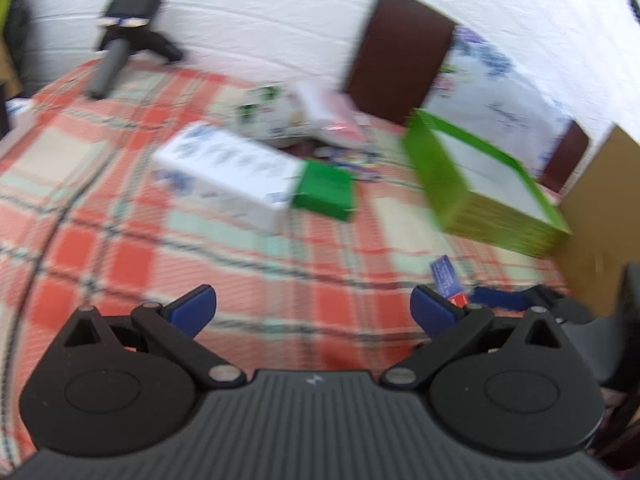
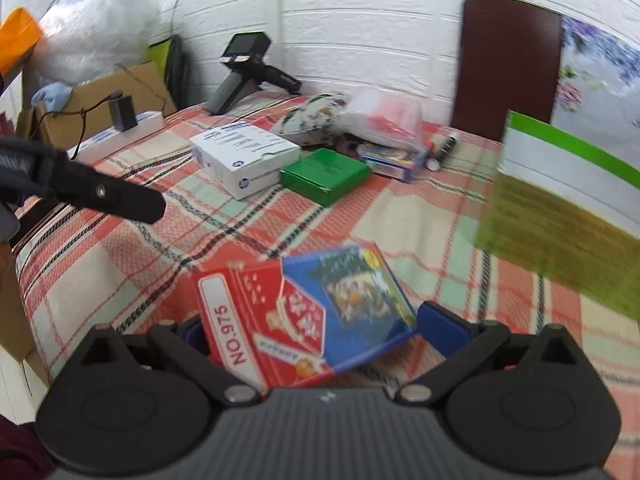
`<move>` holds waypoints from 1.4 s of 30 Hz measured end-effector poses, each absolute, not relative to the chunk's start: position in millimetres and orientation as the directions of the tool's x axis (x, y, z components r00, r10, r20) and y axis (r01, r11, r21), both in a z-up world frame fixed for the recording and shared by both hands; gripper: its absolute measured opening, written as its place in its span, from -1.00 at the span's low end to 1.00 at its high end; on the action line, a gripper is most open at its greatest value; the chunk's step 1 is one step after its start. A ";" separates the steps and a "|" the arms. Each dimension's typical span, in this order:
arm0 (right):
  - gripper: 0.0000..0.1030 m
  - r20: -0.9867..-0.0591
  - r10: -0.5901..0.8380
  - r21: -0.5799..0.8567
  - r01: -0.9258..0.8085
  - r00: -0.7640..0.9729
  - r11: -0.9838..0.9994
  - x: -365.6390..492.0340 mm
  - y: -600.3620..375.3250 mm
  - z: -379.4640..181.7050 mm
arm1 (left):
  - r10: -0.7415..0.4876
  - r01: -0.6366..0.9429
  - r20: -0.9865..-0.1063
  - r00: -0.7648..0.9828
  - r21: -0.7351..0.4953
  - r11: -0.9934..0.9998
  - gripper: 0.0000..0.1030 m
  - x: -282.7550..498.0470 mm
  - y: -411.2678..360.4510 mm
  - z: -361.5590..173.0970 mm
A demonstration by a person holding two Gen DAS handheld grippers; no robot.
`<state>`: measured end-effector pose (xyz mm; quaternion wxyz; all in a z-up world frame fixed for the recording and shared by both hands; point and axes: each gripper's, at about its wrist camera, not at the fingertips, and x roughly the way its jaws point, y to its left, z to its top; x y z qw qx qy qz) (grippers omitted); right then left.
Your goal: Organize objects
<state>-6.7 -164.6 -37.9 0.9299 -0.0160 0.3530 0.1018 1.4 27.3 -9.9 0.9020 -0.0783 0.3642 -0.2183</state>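
Note:
My right gripper [image 2: 316, 324] is shut on a red and blue card pack [image 2: 304, 312] marked NO.975, held above the checked tablecloth [image 2: 120, 264]. A corner of that pack [image 1: 446, 276] shows at the right of the left wrist view. My left gripper [image 1: 312, 306] is open and empty above the cloth. A lime green open box [image 1: 488, 184] stands at the right; it also shows in the right wrist view [image 2: 560, 216]. A white carton [image 1: 228, 172] and a small green box [image 1: 326, 188] lie in the middle.
A clutter of bags and small packs [image 2: 384, 132] lies at the back of the table. A dark brown chair back [image 2: 508, 64] stands behind it. A black handheld device [image 2: 244, 72] rests at the far edge. Cardboard boxes [image 2: 100, 100] stand at the left.

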 end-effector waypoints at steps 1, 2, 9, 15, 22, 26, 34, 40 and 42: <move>1.00 -0.662 0.181 0.057 -0.192 0.728 0.980 -9.1 -168.2 -38.3 | -0.464 0.359 -0.624 0.629 -0.295 0.885 1.00 2.4 18.6 -8.1; 1.00 -0.661 0.180 0.067 -0.182 0.729 0.981 -11.2 -171.0 -38.2 | -0.473 0.380 -0.627 0.618 -0.288 0.879 1.00 3.2 10.0 -6.5; 1.00 -0.644 0.220 0.111 -0.196 0.732 0.974 -34.5 -175.6 -36.9 | -0.517 0.485 -0.640 0.568 -0.247 0.839 1.00 1.4 -31.0 3.6; 1.00 -0.594 0.210 0.089 -0.196 0.777 0.977 -41.6 -182.1 -28.6 | -0.521 0.513 -0.652 0.551 -0.227 0.827 0.90 -1.5 -48.7 5.1; 1.00 -0.597 0.159 0.083 -0.137 0.786 0.987 -44.6 -197.9 -28.1 | -0.555 0.595 -0.666 0.499 -0.202 0.778 0.90 -4.3 -81.0 6.6; 0.96 -0.621 0.194 0.109 -0.161 0.760 0.981 -43.8 -198.1 -32.9 | -0.561 0.619 -0.640 0.525 -0.165 0.768 0.90 -8.4 -89.9 16.6; 0.99 -0.624 0.108 0.098 -0.060 0.774 0.993 -59.2 -221.6 -30.0 | -0.559 0.583 -0.697 0.449 -0.245 0.774 0.74 3.8 -83.7 -3.0; 0.80 -0.640 0.177 0.106 -0.142 0.748 0.984 -66.1 -211.1 -31.0 | -0.583 0.605 -0.732 0.352 -0.297 0.739 0.51 2.2 -97.4 -20.1; 0.60 -0.660 0.179 0.097 -0.154 0.729 0.983 -64.9 -204.9 -33.0 | -0.586 0.607 -0.741 0.327 -0.310 0.731 0.37 3.5 -100.8 -24.5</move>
